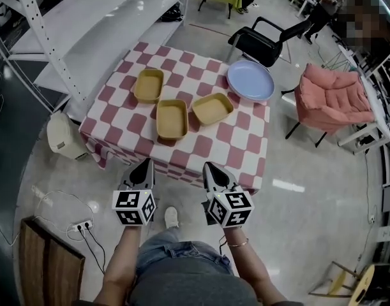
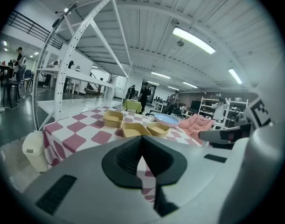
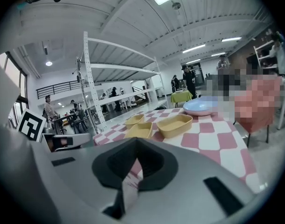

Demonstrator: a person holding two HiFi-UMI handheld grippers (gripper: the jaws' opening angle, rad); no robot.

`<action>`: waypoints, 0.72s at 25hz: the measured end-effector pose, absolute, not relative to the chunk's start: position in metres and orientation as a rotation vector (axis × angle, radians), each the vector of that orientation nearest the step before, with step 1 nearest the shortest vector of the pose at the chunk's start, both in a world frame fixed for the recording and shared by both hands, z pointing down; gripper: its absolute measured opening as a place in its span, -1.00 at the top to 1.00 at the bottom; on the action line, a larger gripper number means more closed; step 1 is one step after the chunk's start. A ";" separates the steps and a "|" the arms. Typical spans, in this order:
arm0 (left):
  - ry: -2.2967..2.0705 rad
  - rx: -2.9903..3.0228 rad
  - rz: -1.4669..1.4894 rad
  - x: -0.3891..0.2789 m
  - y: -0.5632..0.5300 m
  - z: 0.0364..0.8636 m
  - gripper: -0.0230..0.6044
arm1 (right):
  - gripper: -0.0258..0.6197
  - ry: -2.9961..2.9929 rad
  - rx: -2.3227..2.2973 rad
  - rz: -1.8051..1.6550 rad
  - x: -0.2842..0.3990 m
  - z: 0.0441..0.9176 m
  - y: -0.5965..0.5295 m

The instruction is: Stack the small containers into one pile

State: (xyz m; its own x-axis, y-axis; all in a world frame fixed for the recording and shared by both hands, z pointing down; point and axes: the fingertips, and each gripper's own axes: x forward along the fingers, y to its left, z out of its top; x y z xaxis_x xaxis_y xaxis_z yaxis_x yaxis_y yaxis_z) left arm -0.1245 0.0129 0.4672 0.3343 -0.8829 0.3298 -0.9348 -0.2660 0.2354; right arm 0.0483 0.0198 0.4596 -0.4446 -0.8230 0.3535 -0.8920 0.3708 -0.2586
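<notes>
The left claw (image 1: 143,164) and right claw (image 1: 210,167), both closed on nothing, hang short of the checkered surface (image 1: 246,139). At twelve o'clock sit, unstacked, a far container (image 1: 149,85), a right container (image 1: 212,108) and a middle container (image 1: 172,118), its long axis running away, nearest the left claw. No writing is legible.

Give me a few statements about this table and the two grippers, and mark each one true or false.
1. Three yellow containers lie on the checkered table. True.
2. The containers are already stacked in one pile. False: each lies on the cloth, none inside another.
3. A blue plate sits at the table's far right corner. True.
4. The left gripper and the right gripper are both shut, with nothing between their jaws. True.
5. The right gripper hangs over the plate. False: both grippers are at the table's near edge, far from the plate.
</notes>
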 end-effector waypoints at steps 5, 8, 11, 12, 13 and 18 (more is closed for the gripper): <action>-1.586 2.222 0.209 -0.129 -0.014 0.475 0.88 | 0.89 -2.427 1.576 0.620 0.047 0.465 -0.006; -1.572 2.228 0.211 -0.131 -0.028 0.478 0.88 | 0.89 -2.411 1.586 0.614 0.046 0.466 -0.017; -1.531 2.234 0.199 -0.131 -0.038 0.480 0.88 | 0.89 -2.397 1.592 0.616 0.045 0.468 -0.024; -1.524 2.235 0.203 -0.130 -0.042 0.481 0.87 | 0.89 -2.393 1.592 0.618 0.045 0.469 -0.026; -1.522 2.236 0.210 -0.130 -0.046 0.482 0.88 | 0.89 -2.390 1.590 0.621 0.045 0.470 -0.029; -1.515 2.231 0.247 -0.124 -0.065 0.490 0.87 | 0.89 -2.381 1.582 0.626 0.049 0.474 -0.044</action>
State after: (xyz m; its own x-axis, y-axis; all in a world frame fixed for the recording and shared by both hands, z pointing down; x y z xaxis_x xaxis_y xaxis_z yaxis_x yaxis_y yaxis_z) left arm -0.1243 -0.0646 0.4904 0.3872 -0.8407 0.3785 -0.9174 -0.3104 0.2490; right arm 0.0487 -0.0436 0.4736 -0.3994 -0.8237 0.4025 -0.9152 0.3320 -0.2286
